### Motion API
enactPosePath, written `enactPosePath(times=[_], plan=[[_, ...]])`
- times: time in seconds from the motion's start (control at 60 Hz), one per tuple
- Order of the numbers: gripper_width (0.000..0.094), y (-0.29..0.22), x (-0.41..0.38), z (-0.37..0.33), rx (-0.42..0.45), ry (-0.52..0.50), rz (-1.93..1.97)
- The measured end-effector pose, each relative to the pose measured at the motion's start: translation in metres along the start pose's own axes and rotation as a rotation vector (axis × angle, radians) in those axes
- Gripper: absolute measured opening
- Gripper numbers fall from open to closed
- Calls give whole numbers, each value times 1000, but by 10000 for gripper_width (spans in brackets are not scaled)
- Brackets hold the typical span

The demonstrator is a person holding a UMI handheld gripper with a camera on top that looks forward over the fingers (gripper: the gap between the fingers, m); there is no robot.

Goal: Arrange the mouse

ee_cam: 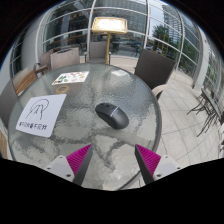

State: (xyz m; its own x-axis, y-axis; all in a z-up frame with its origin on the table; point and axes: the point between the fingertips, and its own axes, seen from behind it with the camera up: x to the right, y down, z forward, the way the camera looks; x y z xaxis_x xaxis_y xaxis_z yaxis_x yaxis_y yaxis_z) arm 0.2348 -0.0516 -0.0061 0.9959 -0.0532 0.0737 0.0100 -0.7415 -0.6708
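A dark grey computer mouse (111, 115) lies on the round glass table (85, 125), a little right of the table's middle. My gripper (112, 158) hovers above the table's near edge, and the mouse is ahead of the fingers, between their lines. The fingers stand wide apart with nothing between them; the magenta pads (79, 155) show at either side. The gripper is open.
A white sheet with a logo (40, 112) lies on the table's left part, and a small printed card (70, 77) sits farther back. Chairs (152, 66) stand around the table. A paved floor and glass building front lie beyond.
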Motion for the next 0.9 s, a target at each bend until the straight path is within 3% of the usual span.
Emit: enactPosePath(times=[0.267, 0.483, 0.583, 0.667, 0.817, 0.9], plan=[[869, -72, 17, 76, 9, -45, -36], [832, -104, 35, 111, -6, -53, 17], [700, -109, 37, 119, -10, -61, 58], [510, -113, 36, 122, -4, -63, 51], [414, -114, 36, 123, -16, -58, 64], [321, -113, 37, 122, -70, -49, 73]])
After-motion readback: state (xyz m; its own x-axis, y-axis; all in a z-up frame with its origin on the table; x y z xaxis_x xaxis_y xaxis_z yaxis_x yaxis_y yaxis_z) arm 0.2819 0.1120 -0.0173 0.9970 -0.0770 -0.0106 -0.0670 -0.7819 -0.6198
